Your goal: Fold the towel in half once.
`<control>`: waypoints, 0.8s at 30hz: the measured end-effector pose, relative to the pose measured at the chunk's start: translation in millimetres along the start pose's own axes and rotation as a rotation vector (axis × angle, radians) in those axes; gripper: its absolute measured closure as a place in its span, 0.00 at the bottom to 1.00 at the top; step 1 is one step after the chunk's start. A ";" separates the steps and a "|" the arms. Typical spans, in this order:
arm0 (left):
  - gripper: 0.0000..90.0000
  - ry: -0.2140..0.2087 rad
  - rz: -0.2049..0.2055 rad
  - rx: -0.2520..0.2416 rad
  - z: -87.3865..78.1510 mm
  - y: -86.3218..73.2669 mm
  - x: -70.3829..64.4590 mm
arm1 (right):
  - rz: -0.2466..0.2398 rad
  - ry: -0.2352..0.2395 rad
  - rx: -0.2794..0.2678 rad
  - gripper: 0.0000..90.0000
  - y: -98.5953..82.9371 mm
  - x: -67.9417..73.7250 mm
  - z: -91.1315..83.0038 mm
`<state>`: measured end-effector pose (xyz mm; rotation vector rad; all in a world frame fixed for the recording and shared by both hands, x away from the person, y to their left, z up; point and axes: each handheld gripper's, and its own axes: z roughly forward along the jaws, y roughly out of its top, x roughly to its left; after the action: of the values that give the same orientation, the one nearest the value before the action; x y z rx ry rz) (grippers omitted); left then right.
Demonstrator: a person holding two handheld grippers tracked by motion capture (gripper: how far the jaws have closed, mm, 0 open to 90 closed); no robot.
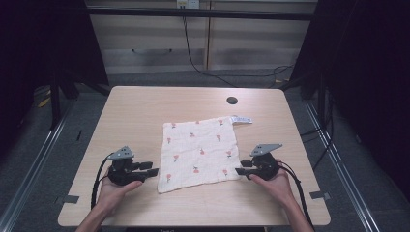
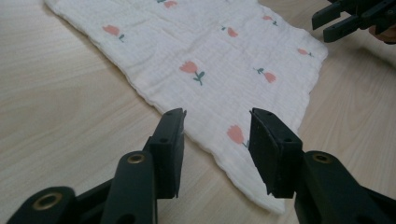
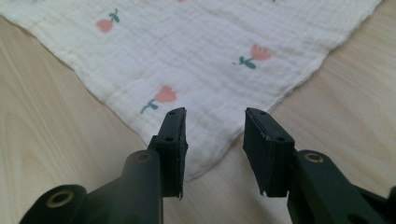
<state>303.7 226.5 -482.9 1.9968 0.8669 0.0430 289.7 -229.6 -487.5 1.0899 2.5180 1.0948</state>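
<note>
1. White cloth (image 1: 199, 152) with red flower print: flat at table (image 1: 145, 106) centre, slightly skewed, tag corner far right.
2. Left gripper (image 1: 151, 169): jaws parted wide, empty, at near-left corner.
3. Right gripper (image 1: 240, 168): jaws equally parted, empty, at near-right corner.

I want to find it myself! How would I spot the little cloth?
Look at the wooden table; in its middle lies a flat, square white cloth. It sits between the two open tongs, and pink tulips and a small tag at its far corner set it apart.
</note>
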 end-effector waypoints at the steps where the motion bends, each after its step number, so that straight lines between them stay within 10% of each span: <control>1: 0.61 0.000 0.000 0.000 0.0 0.0 0.0 | 0.004 -0.005 0.014 0.67 -0.7 0.0 0.4; 14: 0.53 0.018 0.020 0.048 7.3 -4.8 -7.6 | -0.036 0.017 0.046 0.98 -4.9 4.3 9.2; 24: 0.72 -0.005 0.118 0.146 24.5 -12.9 -21.5 | -0.016 0.052 0.046 0.99 -9.0 11.1 3.5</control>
<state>289.1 199.9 -500.3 2.1818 0.7672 0.0427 278.3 -224.1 -495.0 1.0644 2.5997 1.0793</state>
